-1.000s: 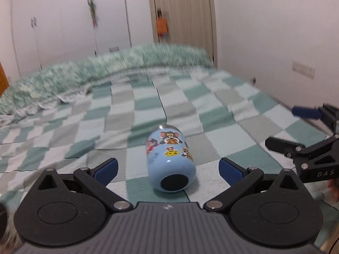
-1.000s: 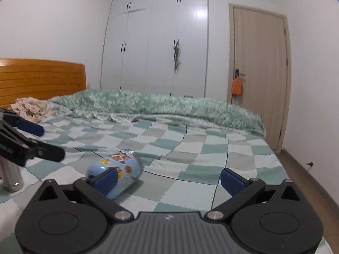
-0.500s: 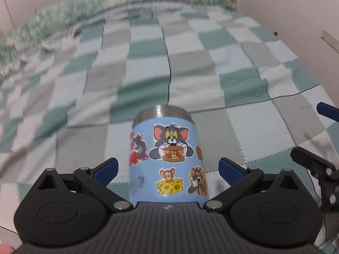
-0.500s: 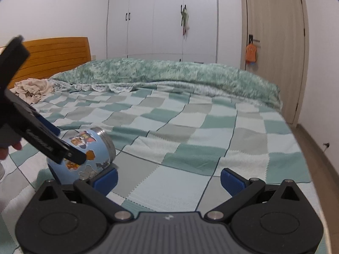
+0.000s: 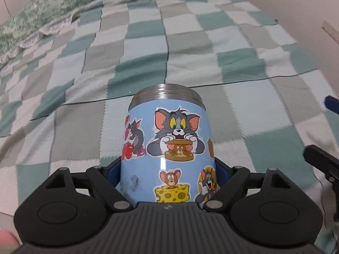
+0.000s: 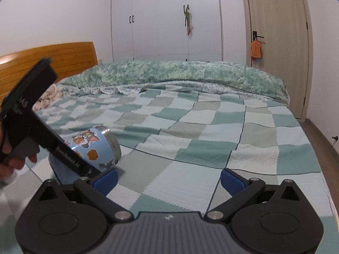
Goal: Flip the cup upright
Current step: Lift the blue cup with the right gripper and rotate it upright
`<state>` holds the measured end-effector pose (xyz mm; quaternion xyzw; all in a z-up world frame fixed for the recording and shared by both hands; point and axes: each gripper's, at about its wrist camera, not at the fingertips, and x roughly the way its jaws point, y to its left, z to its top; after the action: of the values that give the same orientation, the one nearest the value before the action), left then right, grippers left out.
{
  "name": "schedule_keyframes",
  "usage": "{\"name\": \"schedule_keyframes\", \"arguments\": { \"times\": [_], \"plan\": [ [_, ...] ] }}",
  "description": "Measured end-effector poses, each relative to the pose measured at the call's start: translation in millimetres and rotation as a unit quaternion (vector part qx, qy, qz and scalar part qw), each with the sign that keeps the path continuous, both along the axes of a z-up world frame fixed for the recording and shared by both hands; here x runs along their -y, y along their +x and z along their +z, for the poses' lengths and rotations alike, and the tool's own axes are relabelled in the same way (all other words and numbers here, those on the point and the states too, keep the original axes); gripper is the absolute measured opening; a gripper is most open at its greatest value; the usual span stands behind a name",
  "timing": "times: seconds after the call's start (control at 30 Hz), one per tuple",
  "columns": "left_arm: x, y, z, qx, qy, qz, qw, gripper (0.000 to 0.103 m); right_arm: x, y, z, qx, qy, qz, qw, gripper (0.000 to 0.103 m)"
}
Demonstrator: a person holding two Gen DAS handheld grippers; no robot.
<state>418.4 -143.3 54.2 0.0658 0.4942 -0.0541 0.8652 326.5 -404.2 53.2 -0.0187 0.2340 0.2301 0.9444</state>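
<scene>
The cup (image 5: 167, 148) is light blue with cartoon cat and mouse stickers and a steel rim. It lies on its side on the checkered bedspread (image 5: 190, 48), rim pointing away from me. My left gripper (image 5: 167, 169) is shut on the cup's body, the blue pads pressed on both sides. In the right wrist view the cup (image 6: 93, 146) lies at the left under the left gripper's black body (image 6: 42, 131). My right gripper (image 6: 168, 178) is open and empty above the bedspread, to the right of the cup.
A fluffy green blanket (image 6: 180, 74) lies across the far bed. A wooden headboard (image 6: 53, 57) stands at the left. White wardrobe doors (image 6: 167, 17) and a room door (image 6: 277, 42) stand behind. The right gripper's fingers (image 5: 317, 156) show at the left view's right edge.
My left gripper moved forward over the cup and closed on its body. The right gripper stayed open and shifted slightly toward the cup.
</scene>
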Motion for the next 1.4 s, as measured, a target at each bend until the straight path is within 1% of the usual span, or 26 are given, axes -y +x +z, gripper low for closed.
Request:
{"name": "schedule_keyframes", "arguments": {
  "times": [0.07,0.23,0.37,0.5,0.63,0.7,0.8,0.9,0.97,1.0,1.1,1.2,1.3,1.4],
  "plan": [
    [-2,-23,14,0.011,-0.005,-0.006,0.9999,0.085,-2,-16,7,0.001,-0.002,0.001,1.0,0.103],
    [-10,-88,33,0.012,-0.02,-0.026,0.9994,0.085,-15,-66,19,0.002,-0.004,0.005,1.0,0.103],
    [-22,-134,28,0.001,-0.03,-0.022,0.9993,0.085,-30,-105,19,-0.007,-0.009,0.004,1.0,0.103],
    [-37,-166,8,-0.011,-0.031,-0.007,0.9994,0.085,-47,-141,12,-0.021,-0.018,0.006,1.0,0.103],
    [-50,-187,-7,-0.009,-0.034,0.012,0.9993,0.085,-62,-175,3,-0.032,-0.033,0.012,0.999,0.103],
    [-52,-194,-13,-0.005,-0.03,0.021,0.9993,0.085,-67,-188,-1,-0.033,-0.039,0.014,0.999,0.103],
    [-53,-198,-25,-0.005,-0.03,0.023,0.9993,0.085,-71,-201,-5,-0.039,-0.043,0.014,0.998,0.103],
    [-54,-196,-25,0.004,-0.035,0.021,0.9992,0.085,-71,-206,-7,-0.045,-0.043,0.008,0.998,0.103],
    [-57,-199,-24,0.014,-0.043,0.011,0.9989,0.092,-71,-209,-6,-0.045,-0.047,0.003,0.998,0.103],
    [-59,-202,-23,0.017,-0.048,0.007,0.9987,0.103,-71,-211,-5,-0.045,-0.048,0.0,0.998,0.103],
    [-72,-215,-8,0.047,-0.077,0.006,0.9959,0.103,-71,-217,3,-0.043,-0.046,-0.003,0.998,0.103],
    [-93,-232,14,0.088,-0.094,0.005,0.9916,0.103,-73,-217,15,-0.043,-0.044,-0.004,0.998,0.103],
    [-119,-252,31,0.133,-0.096,0.003,0.9864,0.103,-83,-218,27,-0.049,-0.037,0.006,0.998,0.103],
    [-146,-269,36,0.164,-0.079,0.016,0.9832,0.103,-105,-215,34,-0.062,-0.027,0.023,0.997,0.103]
  ]
}}
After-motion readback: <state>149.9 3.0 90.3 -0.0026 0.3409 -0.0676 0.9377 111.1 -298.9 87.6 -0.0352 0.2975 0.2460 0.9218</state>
